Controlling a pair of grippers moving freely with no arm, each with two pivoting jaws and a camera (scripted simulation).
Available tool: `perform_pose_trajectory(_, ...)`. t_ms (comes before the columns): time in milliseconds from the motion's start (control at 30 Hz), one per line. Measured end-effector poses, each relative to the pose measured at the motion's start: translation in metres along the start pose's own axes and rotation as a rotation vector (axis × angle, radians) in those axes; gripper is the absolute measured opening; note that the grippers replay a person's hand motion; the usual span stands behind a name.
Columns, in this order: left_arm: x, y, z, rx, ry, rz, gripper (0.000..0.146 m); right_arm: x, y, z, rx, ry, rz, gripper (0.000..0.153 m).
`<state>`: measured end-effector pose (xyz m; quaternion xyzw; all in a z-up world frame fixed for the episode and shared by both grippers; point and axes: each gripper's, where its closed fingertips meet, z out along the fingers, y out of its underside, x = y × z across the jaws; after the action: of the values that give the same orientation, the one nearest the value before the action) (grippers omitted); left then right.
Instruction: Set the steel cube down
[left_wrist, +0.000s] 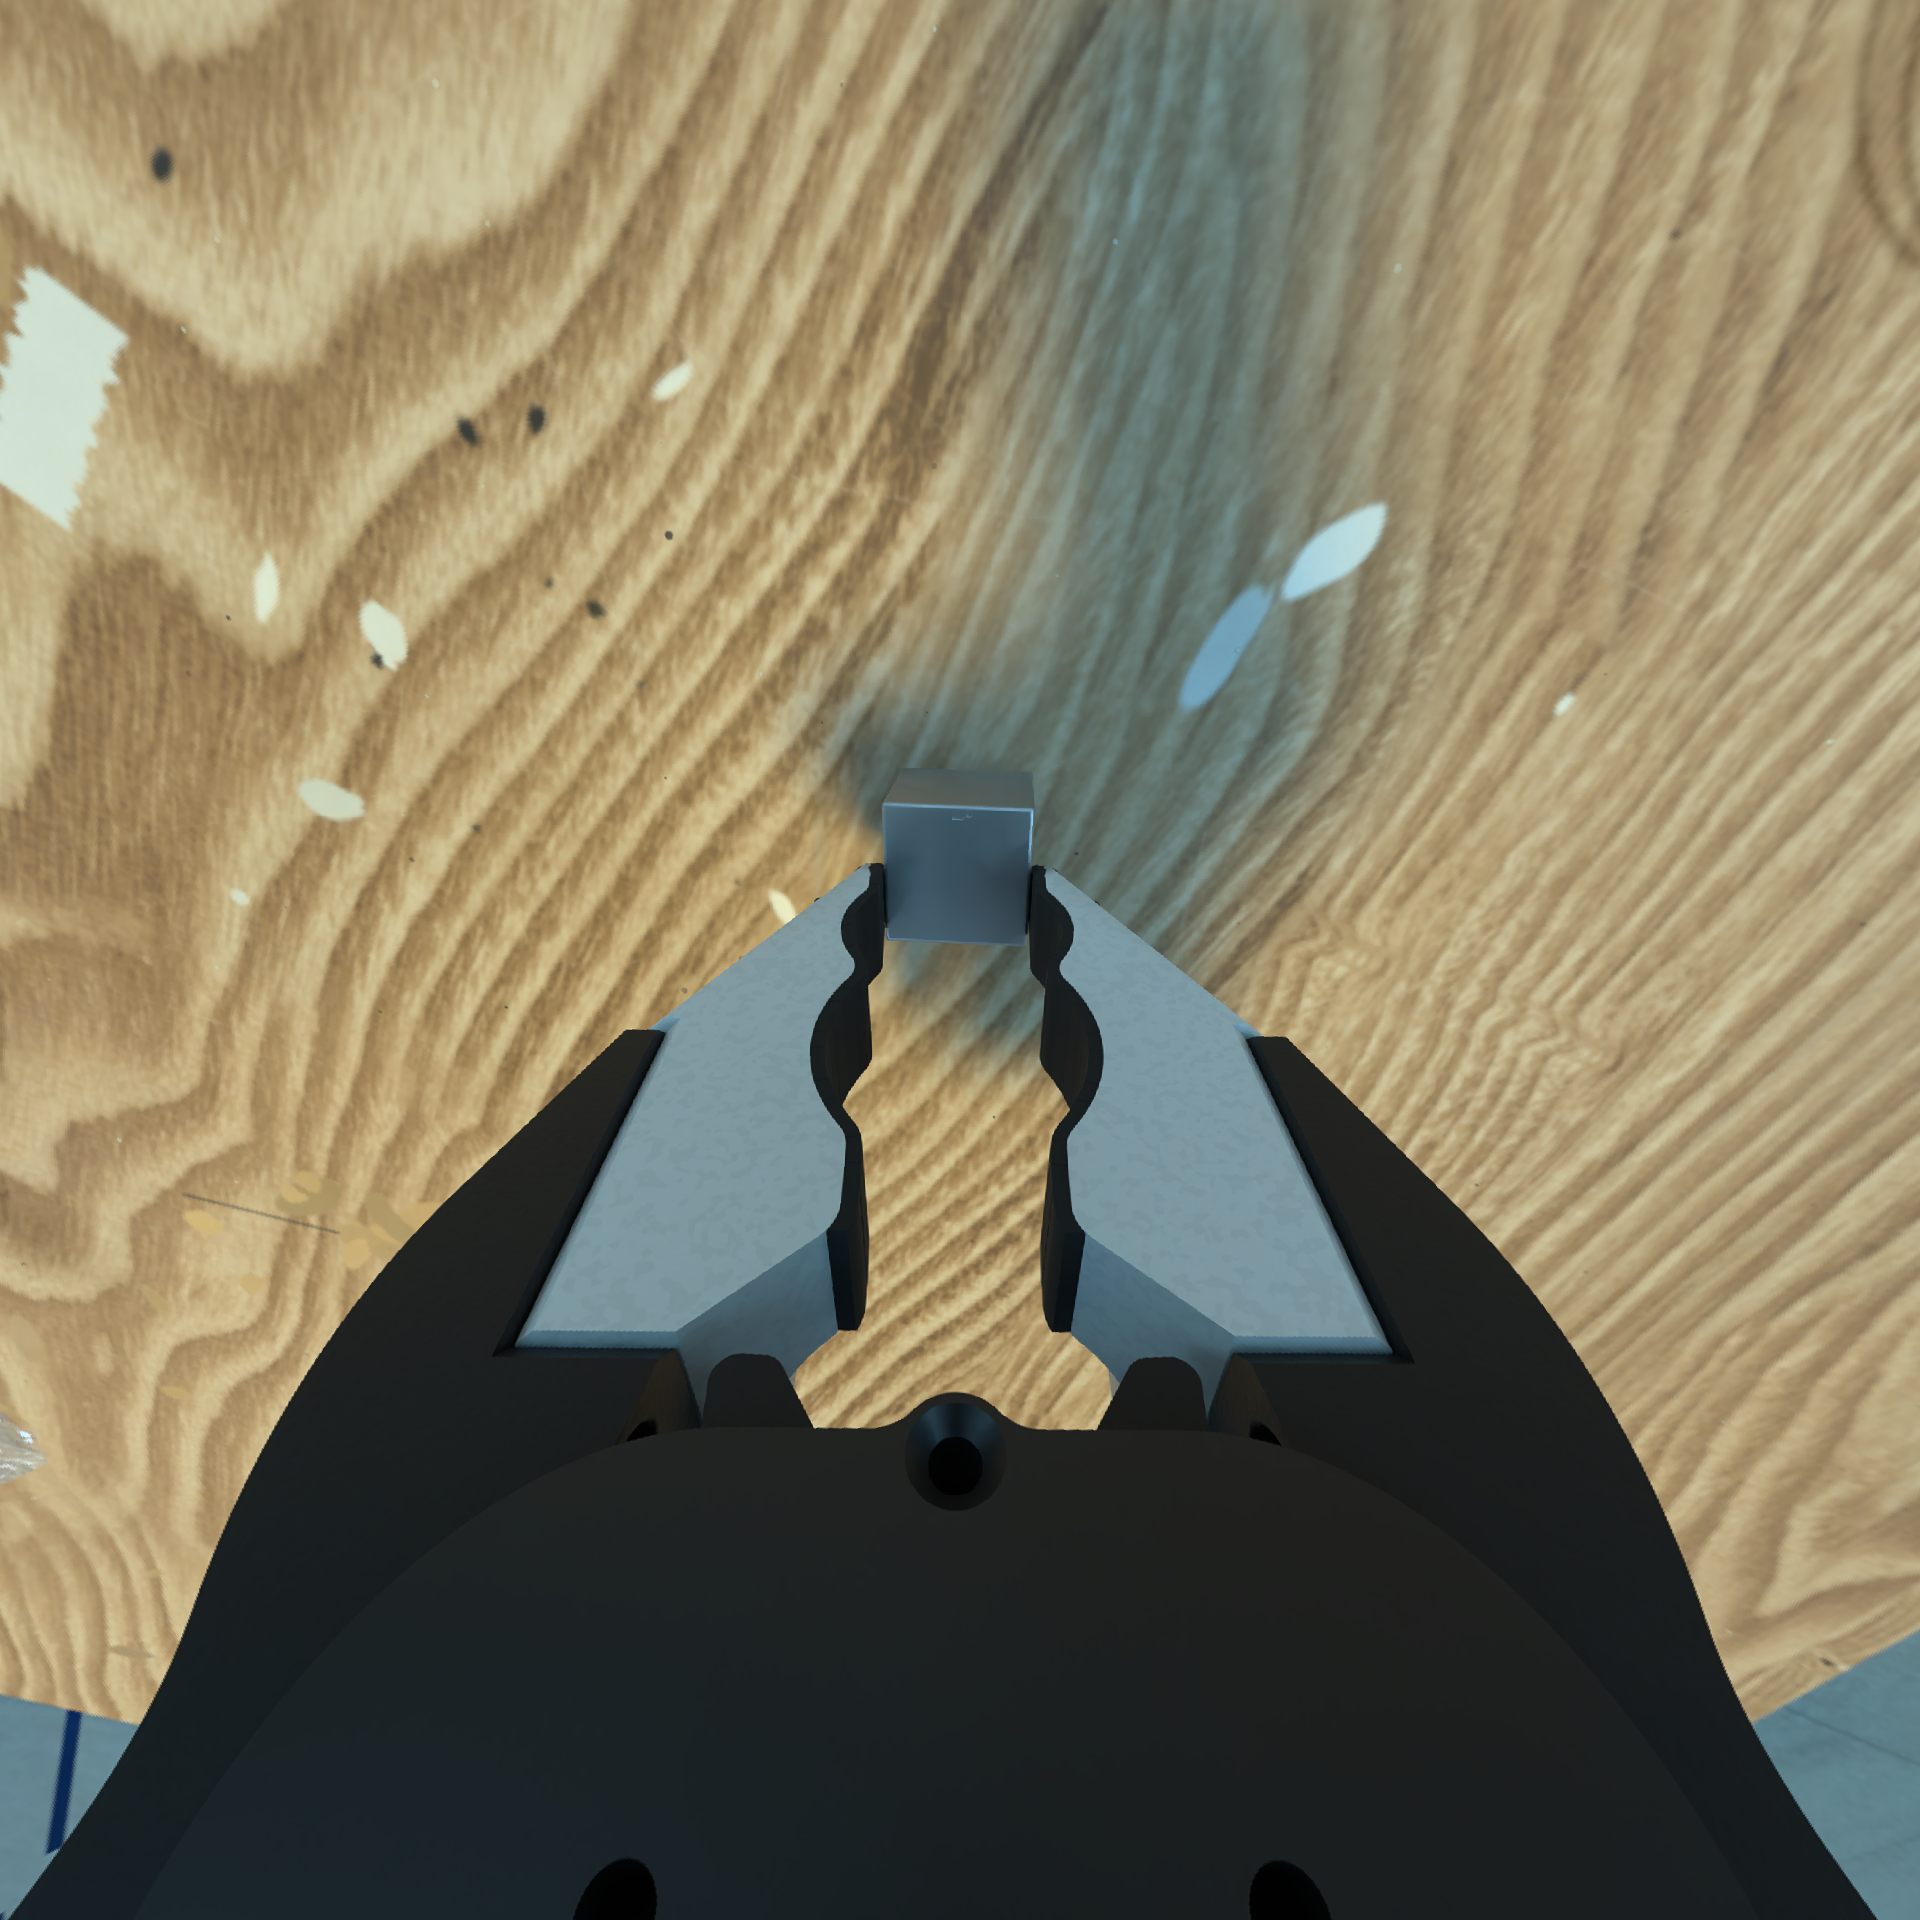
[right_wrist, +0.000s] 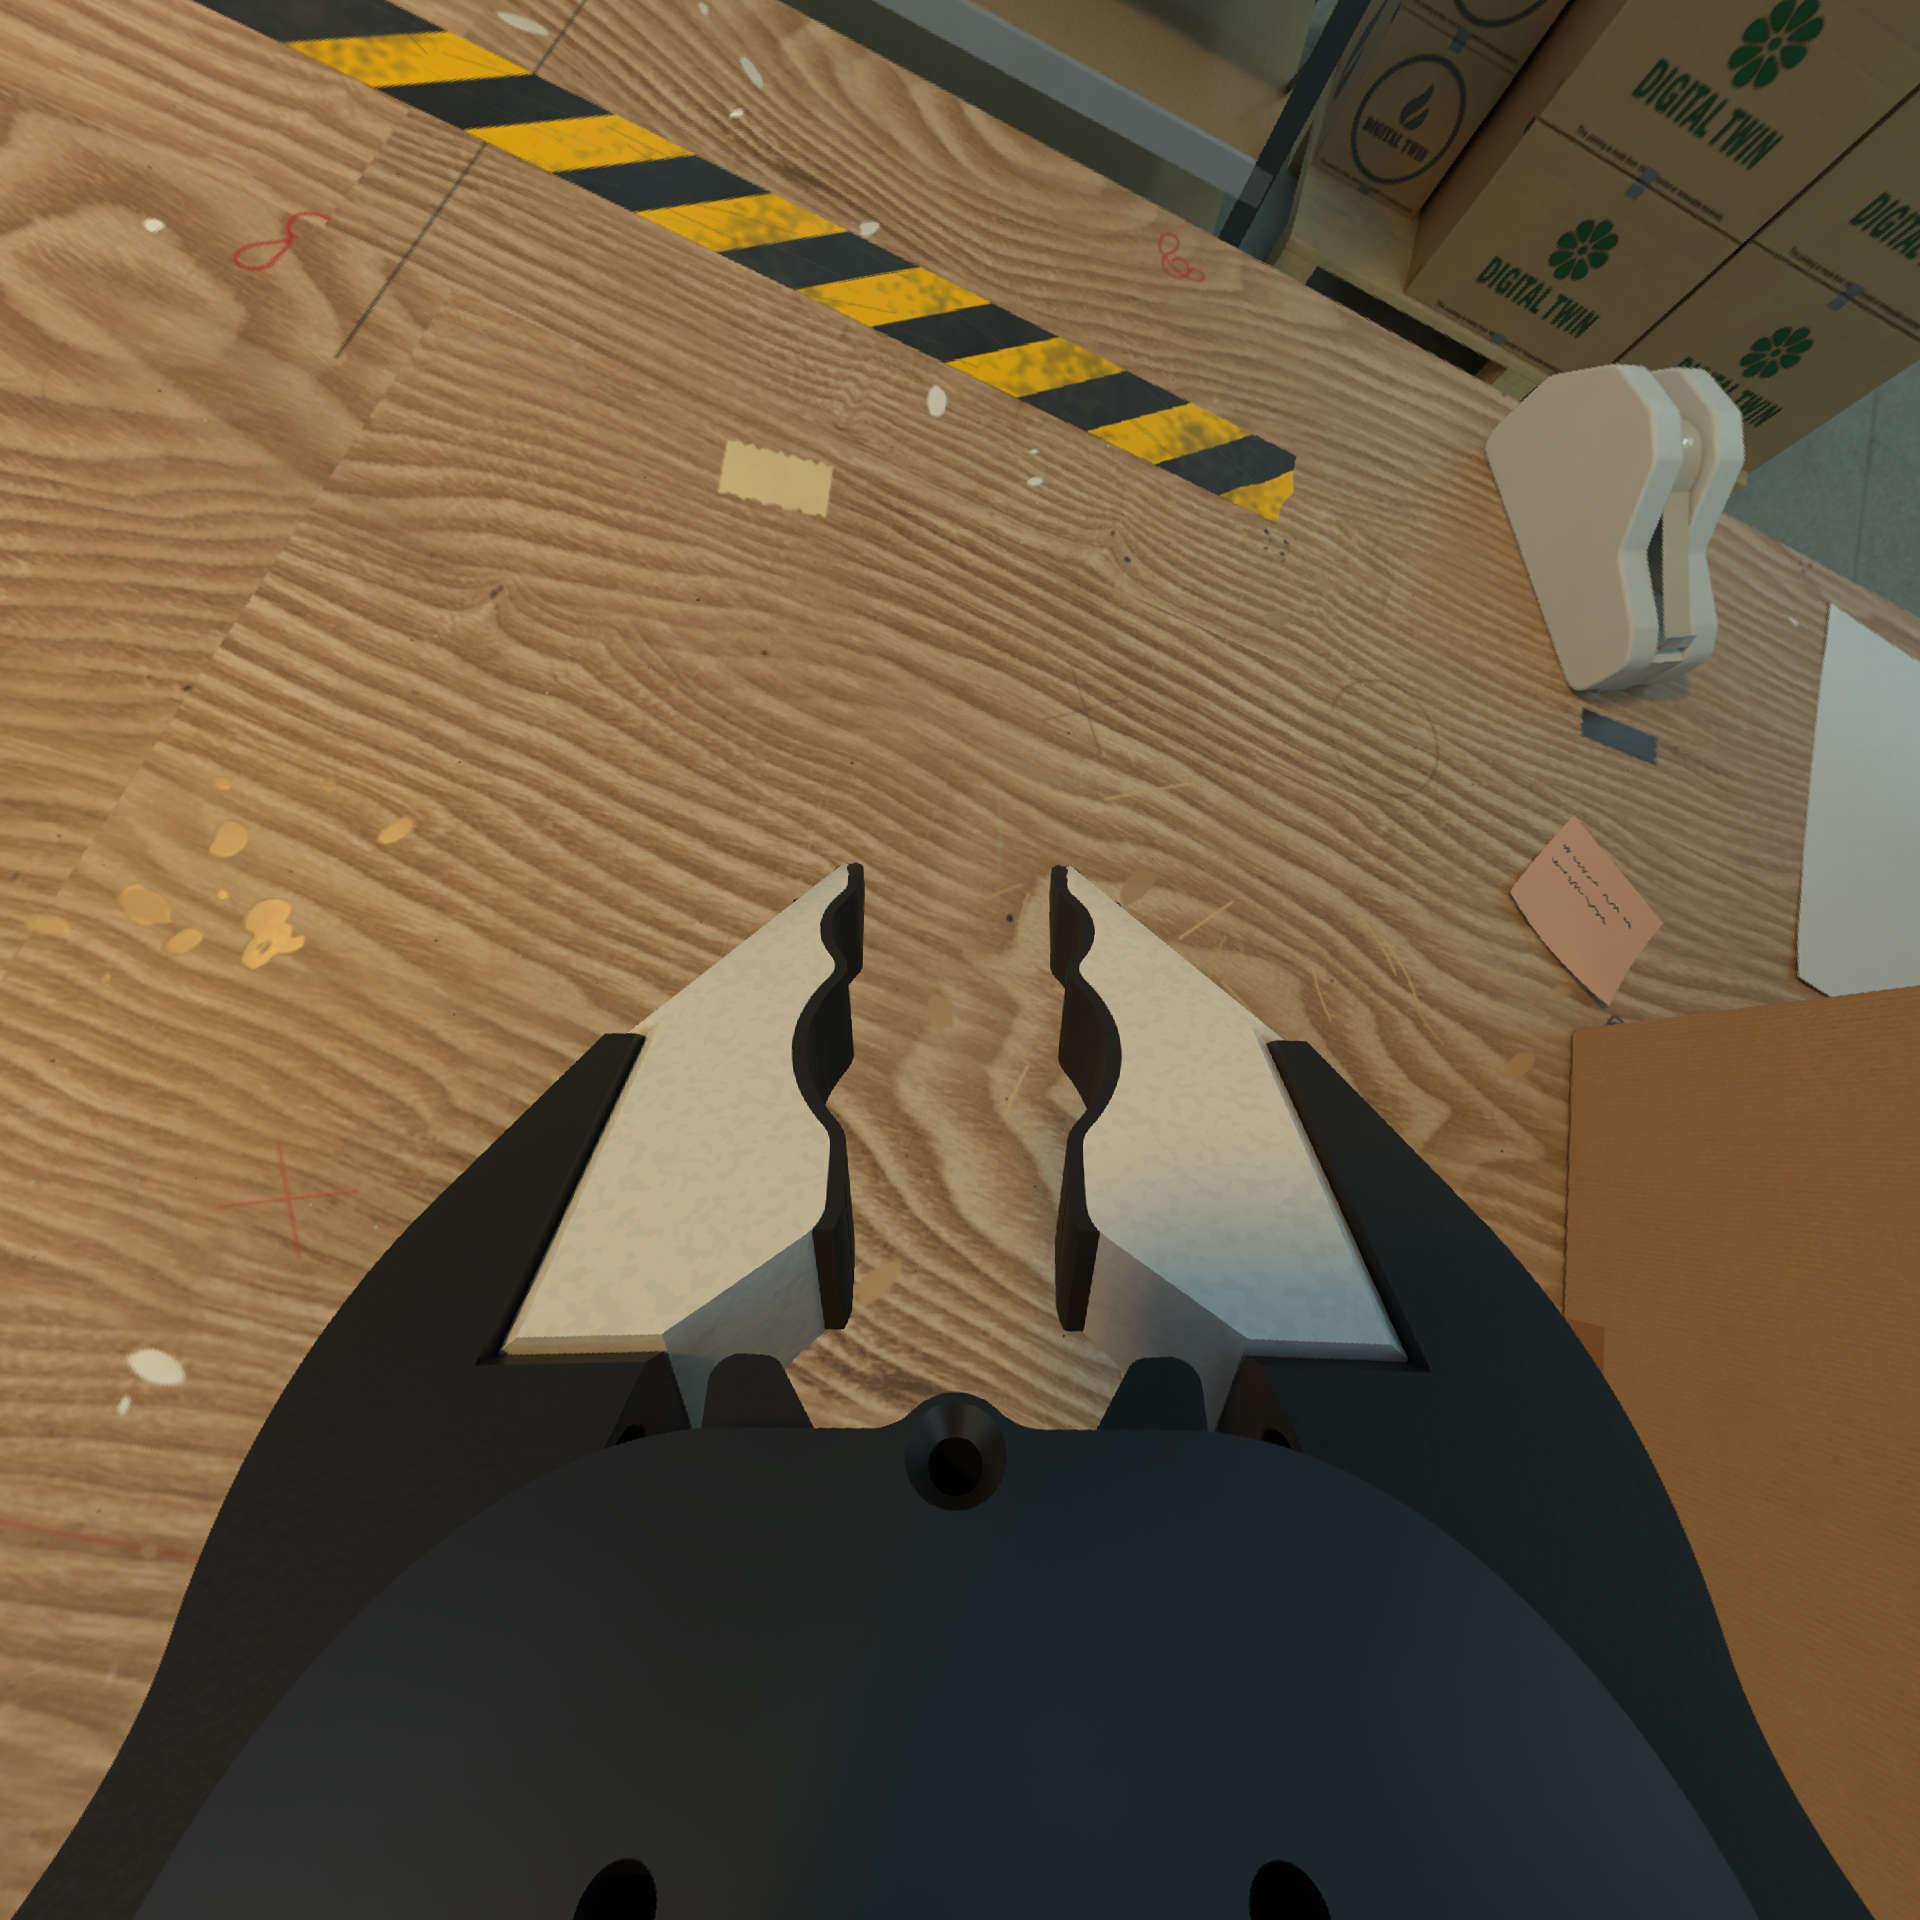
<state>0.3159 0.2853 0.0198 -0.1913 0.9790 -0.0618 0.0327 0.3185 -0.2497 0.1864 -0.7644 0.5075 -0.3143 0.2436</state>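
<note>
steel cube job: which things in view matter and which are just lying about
Job:
- steel cube
- left gripper, shut on it
- wooden table

Lying about:
- right gripper, open, empty
- pink note
- hazard tape
- cardboard boxes

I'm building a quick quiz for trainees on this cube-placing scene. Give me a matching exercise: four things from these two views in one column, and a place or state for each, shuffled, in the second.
Column one:
1. steel cube
2. right gripper
3. striped yellow and black tape
4. pink note

Column two:
A. lies flat on the wooden table, right of the right gripper's fingers
B. held between the fingertips of the left gripper
C. open, nothing between its fingers
D. runs slantwise across the far part of the table

Pairs: 1-B, 2-C, 3-D, 4-A
</note>
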Motion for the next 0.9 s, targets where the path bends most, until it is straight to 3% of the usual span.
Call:
perform_pose_trajectory(133,-0.004,-0.002,-0.021,0.059,-0.025,-0.036,0.027,0.001,0.003,0.002,-0.016,-0.002,-0.001,0.036)
perform_pose_trajectory(300,-0.024,-0.018,-0.108,0.321,-0.339,-0.082,0.027,0.004,0.007,0.004,-0.026,-0.007,0.010,0.036)
perform_pose_trajectory(367,-0.015,-0.041,-0.147,0.476,-0.431,-0.057,0.027,0.005,0.008,0.005,-0.029,-0.014,0.015,0.036)
perform_pose_trajectory(500,0.050,-0.123,-0.184,0.708,-0.397,0.186,0.027,0.006,0.010,0.002,-0.033,-0.028,0.022,0.036)
perform_pose_trajectory(567,0.091,-0.172,-0.178,0.755,-0.346,0.307,0.027,0.006,0.009,-0.003,-0.017,-0.039,0.023,0.036)
perform_pose_trajectory(667,0.152,-0.234,-0.138,0.721,-0.166,0.439,0.027,0.008,0.004,-0.017,0.035,-0.059,0.038,0.035)
perform_pose_trajectory(800,0.187,-0.286,-0.066,0.509,0.005,0.486,0.027,0.016,0.001,-0.034,0.090,-0.063,0.069,0.035)
perform_pose_trajectory(900,0.190,-0.309,-0.023,0.345,0.025,0.487,0.027,0.023,0.004,-0.041,0.105,-0.070,0.093,0.035)
